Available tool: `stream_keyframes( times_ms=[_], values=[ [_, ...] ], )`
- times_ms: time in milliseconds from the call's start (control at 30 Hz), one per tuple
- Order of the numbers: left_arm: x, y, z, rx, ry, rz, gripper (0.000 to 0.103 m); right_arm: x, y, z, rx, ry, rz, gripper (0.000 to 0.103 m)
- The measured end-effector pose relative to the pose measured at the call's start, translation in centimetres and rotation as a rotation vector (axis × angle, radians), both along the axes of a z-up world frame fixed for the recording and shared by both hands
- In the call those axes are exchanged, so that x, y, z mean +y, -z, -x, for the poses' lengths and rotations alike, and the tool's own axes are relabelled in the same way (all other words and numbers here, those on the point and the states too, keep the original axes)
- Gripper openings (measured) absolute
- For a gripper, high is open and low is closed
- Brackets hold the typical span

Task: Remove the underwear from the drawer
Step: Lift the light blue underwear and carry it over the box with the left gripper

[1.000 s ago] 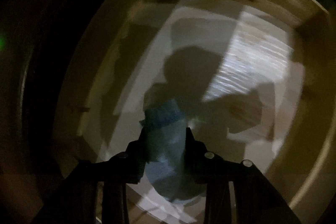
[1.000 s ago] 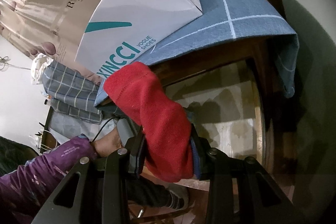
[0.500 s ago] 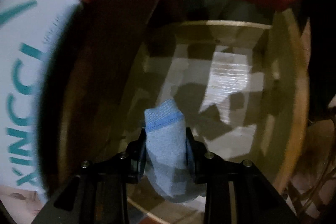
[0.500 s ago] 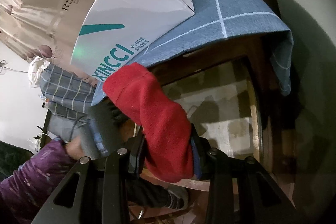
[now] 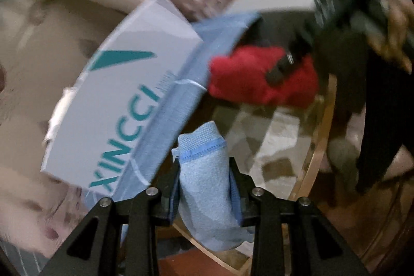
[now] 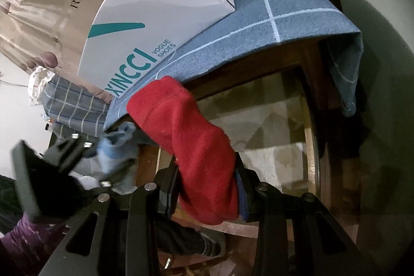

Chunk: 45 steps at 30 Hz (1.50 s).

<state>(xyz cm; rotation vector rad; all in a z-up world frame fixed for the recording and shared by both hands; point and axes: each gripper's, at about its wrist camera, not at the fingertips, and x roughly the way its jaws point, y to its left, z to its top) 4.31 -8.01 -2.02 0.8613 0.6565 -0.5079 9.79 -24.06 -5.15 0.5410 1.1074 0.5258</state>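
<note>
My left gripper (image 5: 204,172) is shut on a light blue rolled underwear (image 5: 204,167) and holds it above the open wooden drawer (image 5: 318,146). My right gripper (image 6: 207,177) is shut on a red rolled underwear (image 6: 189,136), held over the drawer (image 6: 310,146), whose pale lined floor looks bare. In the left wrist view the red underwear (image 5: 248,79) and the right gripper show at the upper right. In the right wrist view the left gripper (image 6: 85,157) with the blue underwear (image 6: 116,146) shows at the left.
A white XINCCI shoe box (image 6: 155,12) lies on a blue checked cloth (image 6: 271,25) on top of the cabinet, also in the left wrist view (image 5: 124,95). A grey checked bundle (image 6: 69,105) lies at the left. A pale wall (image 6: 383,69) stands at the right.
My left gripper has risen out of the dark drawer with the blue underwear and now sits beside the shoe box. My right gripper has stayed almost still, holding the red underwear.
</note>
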Motion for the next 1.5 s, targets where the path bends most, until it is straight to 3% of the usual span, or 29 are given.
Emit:
stream_keyframes(
  times_ms=[467,767,1167,1500],
  values=[
    [1.3,-9.3,-1.1,-0.106,-0.264,0.273,0.033,-0.3,0.0,0.2,-0.003,-0.006,-0.042,0.034],
    [2.1,-12.0,-4.7,-0.101,-0.405,0.426,0.033,-0.5,-0.1,0.4,-0.006,-0.009,-0.068,0.034],
    [1.7,-12.9,-8.9,-0.127,-0.475,0.466,0.033,-1.0,0.5,0.0,0.005,-0.011,-0.106,0.034],
    [1.3,-12.5,-12.3,-0.143,-0.515,0.445,0.033,-1.8,0.9,0.0,0.01,-0.013,-0.135,0.034]
  ],
)
